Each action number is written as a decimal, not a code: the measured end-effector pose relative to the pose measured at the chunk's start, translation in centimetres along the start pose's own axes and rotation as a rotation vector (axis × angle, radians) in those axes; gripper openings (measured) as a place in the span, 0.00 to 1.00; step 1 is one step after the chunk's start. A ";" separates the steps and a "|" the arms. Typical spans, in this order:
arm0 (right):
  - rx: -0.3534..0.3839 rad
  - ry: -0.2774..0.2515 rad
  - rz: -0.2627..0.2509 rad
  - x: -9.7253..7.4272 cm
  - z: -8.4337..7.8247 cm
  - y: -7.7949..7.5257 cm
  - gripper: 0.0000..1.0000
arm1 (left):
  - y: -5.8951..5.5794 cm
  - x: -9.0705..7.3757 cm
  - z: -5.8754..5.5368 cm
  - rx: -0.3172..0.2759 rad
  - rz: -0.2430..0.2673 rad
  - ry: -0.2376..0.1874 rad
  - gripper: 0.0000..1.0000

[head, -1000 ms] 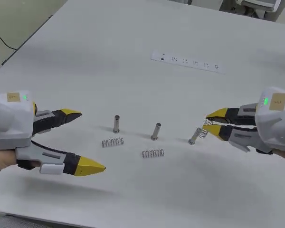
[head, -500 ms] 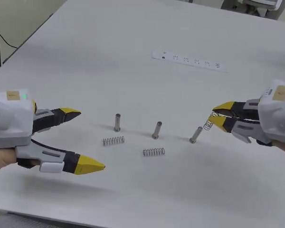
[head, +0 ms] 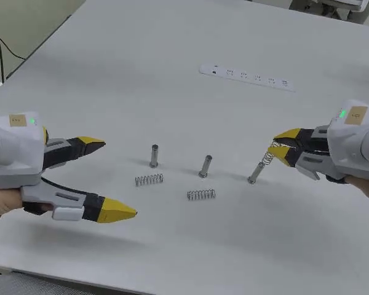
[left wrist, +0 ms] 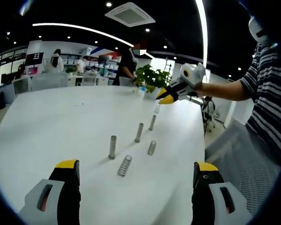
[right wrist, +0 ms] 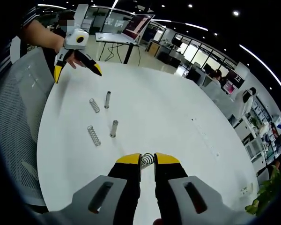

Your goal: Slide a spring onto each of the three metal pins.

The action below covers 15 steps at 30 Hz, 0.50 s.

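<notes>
1. At the frame's right, the yellow-tipped right gripper [head: 281, 147] pinches a small wire spring [head: 269, 158] just beside the top of the rightmost grey metal pin [head: 256, 173].
2. Next, its hole must meet the pin's top (a fiddly job).
3. The left gripper [head: 117, 179], lower left, is spread wide, empty.

Just above the right pin [head: 256, 173], the spring's [head: 269, 158] upper end is hidden between the right gripper's [head: 275, 145] tips, and whether its lower end touches that pin is too small to tell.
</notes>
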State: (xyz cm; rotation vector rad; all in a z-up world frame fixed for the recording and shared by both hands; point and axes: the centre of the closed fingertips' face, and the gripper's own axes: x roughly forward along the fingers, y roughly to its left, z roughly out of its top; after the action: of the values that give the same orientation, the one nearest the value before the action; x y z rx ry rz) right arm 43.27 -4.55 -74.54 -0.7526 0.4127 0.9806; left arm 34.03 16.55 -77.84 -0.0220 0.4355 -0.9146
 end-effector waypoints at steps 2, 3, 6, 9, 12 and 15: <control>0.001 0.001 0.001 0.1 -0.1 0.0 0.08 | 0.0 0.0 0.0 -0.003 -0.001 0.002 0.98; 0.002 0.002 0.001 0.1 -0.1 0.0 0.08 | 0.0 0.0 -0.1 -0.003 0.000 0.003 0.98; 0.006 0.002 0.002 0.1 -0.2 0.1 0.08 | 0.1 -0.1 -0.2 -0.004 0.003 0.003 0.98; 0.010 0.001 0.002 0.2 -0.2 0.1 0.08 | 0.1 -0.1 -0.2 -0.005 0.005 0.004 0.98; 0.010 0.005 0.004 0.3 -0.3 0.2 0.08 | 0.1 -0.1 -0.2 -0.004 0.005 0.003 0.98; 0.012 0.005 0.008 0.5 -0.3 0.3 0.08 | 0.0 -0.1 -0.1 0.002 0.004 0.006 0.98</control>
State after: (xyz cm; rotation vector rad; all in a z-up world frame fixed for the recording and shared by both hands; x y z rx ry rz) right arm 43.23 -4.39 -75.18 -0.7433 0.4260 0.9827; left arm 33.95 16.62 -77.93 -0.0168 0.4404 -0.9112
